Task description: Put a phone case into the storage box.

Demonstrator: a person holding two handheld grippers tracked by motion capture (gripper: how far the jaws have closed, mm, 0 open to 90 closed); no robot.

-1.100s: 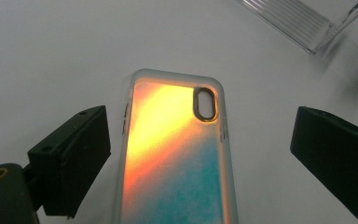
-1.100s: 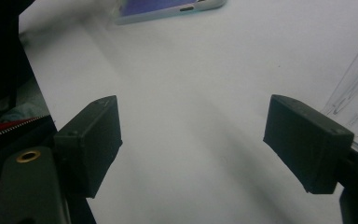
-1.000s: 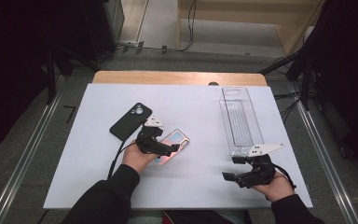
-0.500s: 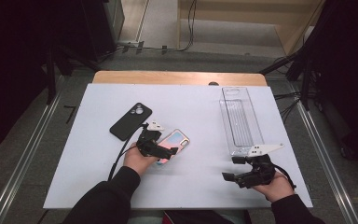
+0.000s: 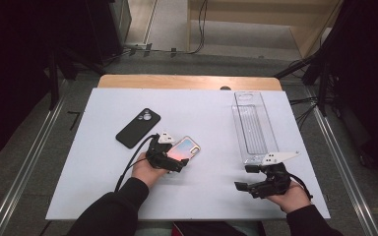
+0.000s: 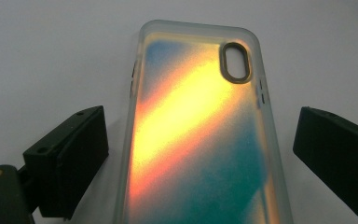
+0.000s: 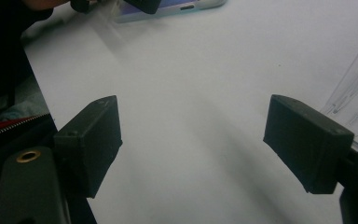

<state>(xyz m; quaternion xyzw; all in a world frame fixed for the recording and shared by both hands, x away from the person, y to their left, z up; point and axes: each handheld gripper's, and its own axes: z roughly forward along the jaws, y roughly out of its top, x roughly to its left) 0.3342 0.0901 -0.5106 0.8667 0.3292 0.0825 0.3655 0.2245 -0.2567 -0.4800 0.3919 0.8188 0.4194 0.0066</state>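
Left gripper (image 6: 200, 154) straddling the iridescent phone case (image 6: 200, 135), jaws spread, daylight showing at each pad, so nothing pinched yet. Having crept a little toward the near end of the case since a second ago, with the case lying flat between the jaws and extending ahead of them on the white table (image 5: 98, 191); judged as lining up for a grasp. Right gripper (image 5: 256, 181) resting well apart to the right, jaws spread over bare tabletop. Sitting just ahead of that gripper, clear plastic tray (image 5: 252, 125) apparently holding nothing. Lying ahead-left of the left gripper, black phone case (image 5: 138, 128), untouched.
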